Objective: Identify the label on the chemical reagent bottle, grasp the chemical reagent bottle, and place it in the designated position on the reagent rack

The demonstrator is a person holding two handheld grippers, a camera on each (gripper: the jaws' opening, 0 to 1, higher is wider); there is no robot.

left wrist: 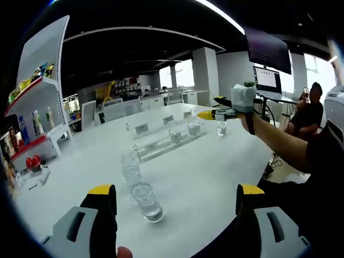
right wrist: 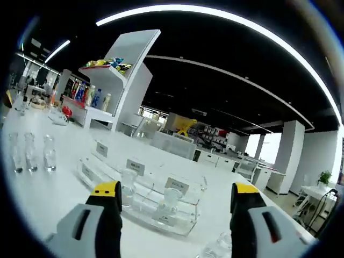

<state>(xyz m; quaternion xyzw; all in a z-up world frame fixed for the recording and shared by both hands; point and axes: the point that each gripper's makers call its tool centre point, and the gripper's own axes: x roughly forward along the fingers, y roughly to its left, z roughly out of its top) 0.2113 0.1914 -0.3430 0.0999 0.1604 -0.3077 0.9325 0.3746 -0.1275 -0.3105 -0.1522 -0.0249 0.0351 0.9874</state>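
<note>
Clear acrylic reagent rack (right wrist: 145, 201) sits ahead; both my grippers (left wrist: 174, 196) (right wrist: 174, 196) have open, empty fingers. I'd read its white labels (right wrist: 177, 185) before grasping the small glass bottle (left wrist: 148, 201).

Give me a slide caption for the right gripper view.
Open right gripper hovering over the clear reagent rack holding small bottles on the white table.
</note>
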